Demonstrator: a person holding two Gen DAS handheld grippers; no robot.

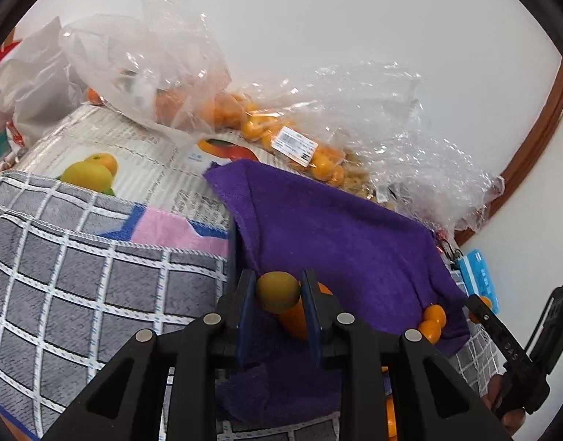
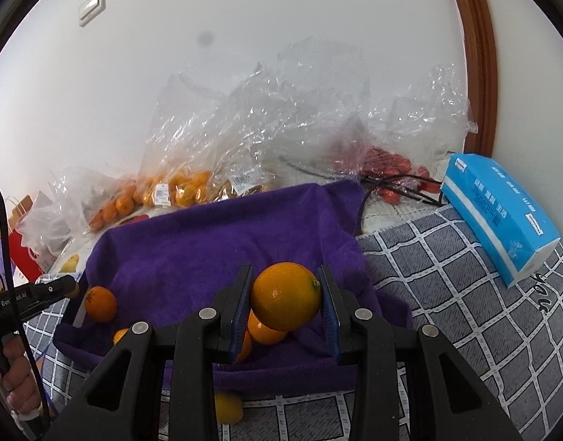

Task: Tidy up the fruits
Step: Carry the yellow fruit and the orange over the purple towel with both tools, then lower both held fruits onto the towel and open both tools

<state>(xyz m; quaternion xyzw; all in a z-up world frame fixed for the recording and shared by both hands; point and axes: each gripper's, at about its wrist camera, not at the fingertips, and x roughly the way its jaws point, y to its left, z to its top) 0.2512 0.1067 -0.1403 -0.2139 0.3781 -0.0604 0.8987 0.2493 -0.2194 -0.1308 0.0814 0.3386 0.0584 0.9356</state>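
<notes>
In the left wrist view my left gripper [image 1: 277,288] is shut on a small yellow-orange fruit [image 1: 277,296] above a purple towel [image 1: 336,228]. Another orange fruit [image 1: 295,325] lies just behind it, and two small oranges [image 1: 433,321] rest at the towel's right edge. In the right wrist view my right gripper [image 2: 285,279] is shut on a larger orange [image 2: 285,299], held over a small pile of oranges [image 2: 264,330] on the purple towel [image 2: 215,242]. A single orange [image 2: 100,303] sits at the towel's left side, close to my left gripper [image 2: 62,288].
Clear plastic bags of small oranges [image 2: 178,187] and red fruit [image 2: 388,165] line the wall behind the towel. A blue tissue pack [image 2: 501,213] lies on the grey checked cloth [image 2: 465,312] to the right. One yellow fruit [image 2: 228,408] sits on the cloth by the towel's near edge. A hand [image 2: 17,378] holds the left gripper's handle.
</notes>
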